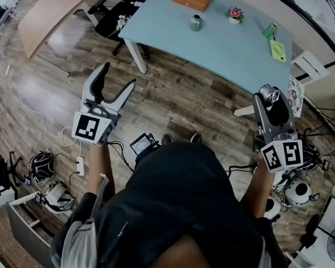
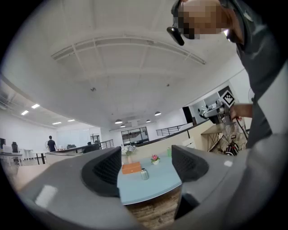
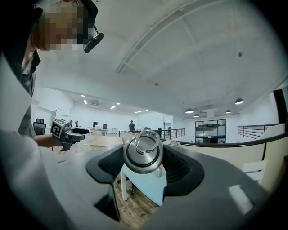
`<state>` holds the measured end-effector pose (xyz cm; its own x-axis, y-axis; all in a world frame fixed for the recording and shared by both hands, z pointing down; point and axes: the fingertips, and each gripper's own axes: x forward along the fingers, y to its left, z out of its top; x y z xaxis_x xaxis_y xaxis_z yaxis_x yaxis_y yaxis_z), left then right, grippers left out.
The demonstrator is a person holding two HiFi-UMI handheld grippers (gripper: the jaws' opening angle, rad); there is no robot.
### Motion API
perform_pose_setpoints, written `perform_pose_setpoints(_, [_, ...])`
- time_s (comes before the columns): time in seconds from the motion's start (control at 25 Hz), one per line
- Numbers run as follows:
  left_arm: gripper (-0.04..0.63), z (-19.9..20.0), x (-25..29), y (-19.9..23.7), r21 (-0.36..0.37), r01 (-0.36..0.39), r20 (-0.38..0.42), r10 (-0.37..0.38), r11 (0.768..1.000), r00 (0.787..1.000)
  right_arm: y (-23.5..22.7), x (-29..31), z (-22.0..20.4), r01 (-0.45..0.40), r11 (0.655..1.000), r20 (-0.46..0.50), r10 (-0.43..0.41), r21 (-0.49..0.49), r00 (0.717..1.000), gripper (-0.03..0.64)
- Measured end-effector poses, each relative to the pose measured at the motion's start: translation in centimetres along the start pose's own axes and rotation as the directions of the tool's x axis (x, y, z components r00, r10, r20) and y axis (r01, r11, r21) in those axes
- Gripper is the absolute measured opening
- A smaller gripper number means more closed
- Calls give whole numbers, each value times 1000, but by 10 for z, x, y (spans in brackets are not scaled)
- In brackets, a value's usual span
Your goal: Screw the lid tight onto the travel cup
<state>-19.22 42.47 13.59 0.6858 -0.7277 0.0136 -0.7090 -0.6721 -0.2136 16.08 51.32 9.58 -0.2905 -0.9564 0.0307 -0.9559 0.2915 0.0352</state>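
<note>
Our left gripper is held up with its jaws spread wide and nothing between them. The steel travel cup stands on the light-blue worktop, well apart from both grippers. Our right gripper is clamped on the ringed lid.

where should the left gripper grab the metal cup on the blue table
Likely the cup's round side wall, mid-height, coming in level from the table's near edge. It stands upright and alone, and its top must stay free for the lid.
</note>
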Motion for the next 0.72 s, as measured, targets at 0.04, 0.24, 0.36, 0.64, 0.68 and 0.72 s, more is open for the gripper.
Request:
perform_pose_setpoints(0.04, [402, -1, 0, 1, 0, 1, 0, -1, 1000, 1000, 1, 0, 0, 0, 1000, 0, 0, -1, 1000, 265])
perform_pose_setpoints(0.24, [402, -3, 3, 3, -5, 7, 6, -7, 1000, 1000, 2, 3, -2, -1, 1000, -10, 1, -6, 1000, 265])
perform_pose_setpoints(0.36, [402, -3, 7, 4, -9, 16, 8, -16, 1000, 1000, 3, 6, -2, 2, 1000, -17, -2, -8, 1000, 265])
perform_pose_setpoints(0.64, [402, -12, 13, 13, -21, 43, 13, -42, 999, 999, 10, 17, -4, 21, 1000, -23, -20, 14, 1000, 265])
perform_pose_setpoints(0.68, [402, -14, 14, 15, -23, 46, 13, -45, 999, 999, 10, 18, -4, 28, 999, -14, -28, 33, 1000, 265])
perform_pose_setpoints(0.72, [402, -16, 15, 17, -24, 48, 13, -48, 999, 999, 9, 19, -3, 35, 998, -5, -34, 55, 999, 265])
